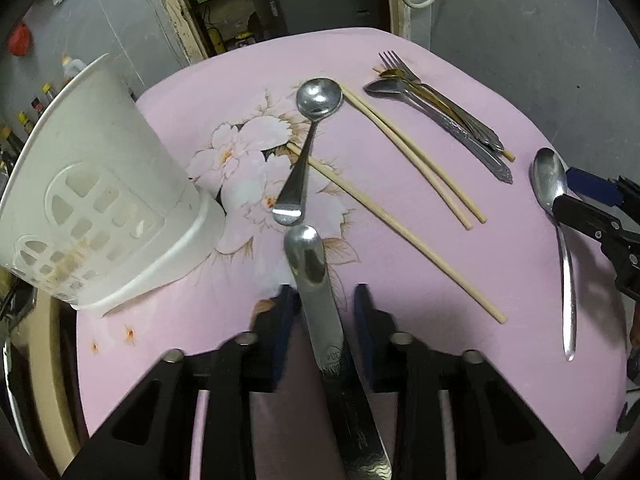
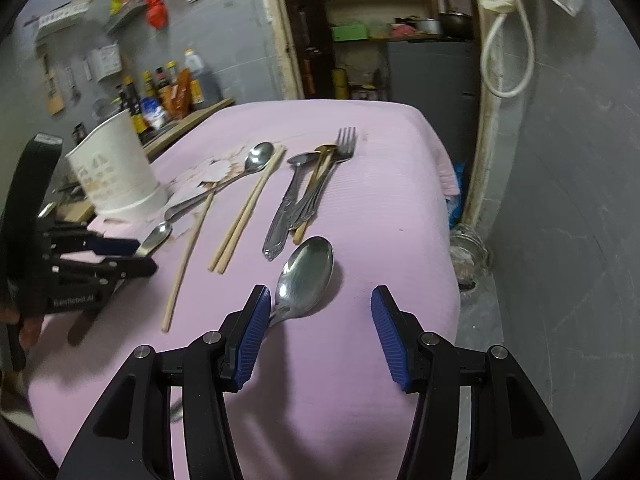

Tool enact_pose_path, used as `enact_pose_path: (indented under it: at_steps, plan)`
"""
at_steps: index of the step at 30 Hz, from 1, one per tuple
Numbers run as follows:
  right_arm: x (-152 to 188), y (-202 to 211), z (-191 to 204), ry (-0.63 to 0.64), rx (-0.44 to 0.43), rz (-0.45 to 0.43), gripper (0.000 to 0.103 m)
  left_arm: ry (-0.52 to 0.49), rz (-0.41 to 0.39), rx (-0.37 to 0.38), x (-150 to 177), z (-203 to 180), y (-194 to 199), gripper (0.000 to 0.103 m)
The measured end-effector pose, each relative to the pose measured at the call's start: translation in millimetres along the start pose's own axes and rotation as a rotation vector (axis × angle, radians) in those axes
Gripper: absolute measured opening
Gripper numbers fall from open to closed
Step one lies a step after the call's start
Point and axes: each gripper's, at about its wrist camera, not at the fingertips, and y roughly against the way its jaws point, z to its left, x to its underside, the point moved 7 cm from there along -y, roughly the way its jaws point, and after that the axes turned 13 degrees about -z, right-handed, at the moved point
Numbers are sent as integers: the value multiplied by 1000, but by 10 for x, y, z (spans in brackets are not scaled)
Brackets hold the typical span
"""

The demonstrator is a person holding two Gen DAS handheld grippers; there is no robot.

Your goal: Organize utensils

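My left gripper is shut on a flat steel utensil whose rounded handle end points forward over the pink tablecloth; its other end runs out of view. The white perforated utensil holder stands just left of it. My right gripper is open, and a large steel spoon lies on the cloth between its fingers, handle beside the left pad. Another spoon rests across a single chopstick. A chopstick pair and a pile of a fork and spoons lie beyond.
The table's rounded far and right edges drop to a grey floor. A shelf of bottles runs behind the holder on the left. An open doorway with cluttered shelves is behind the table.
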Motion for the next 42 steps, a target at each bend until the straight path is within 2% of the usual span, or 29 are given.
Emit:
enact_pose_path:
  at_steps: [4,9,14,18,20,24,26,27,28,32,36,42]
  plan:
    - [-12,32,50,42,69,-7,50,78,-42,38,59,176,32,13]
    - [14,-27,126,46,96,42,50,200,-95,69,157,361,190,12]
    - [26,-94,245,123,150,61,49,322,-107,117,283,596,306,12]
    - [46,-182,365,233,177,70,31,418,-104,181,365,725,363,12]
    - [44,-214,430,266,147,73,31,437,-96,211,372,752,381,12]
    - [29,-247,528,321,47,94,31,392,-56,238,321,770,380,13]
    - [-6,-237,536,319,52,99,34,351,-22,245,310,763,408,15]
    - [-19,-227,530,295,57,100,41,323,-2,246,285,767,380,18]
    - [-21,-226,538,276,67,102,42,300,15,246,272,767,369,19]
    - [13,-252,499,168,162,112,43,200,83,205,273,750,329,36]
    - [3,-300,521,145,250,96,44,157,122,218,230,738,254,37]
    - [17,-381,531,169,308,104,46,108,118,229,205,687,212,36]
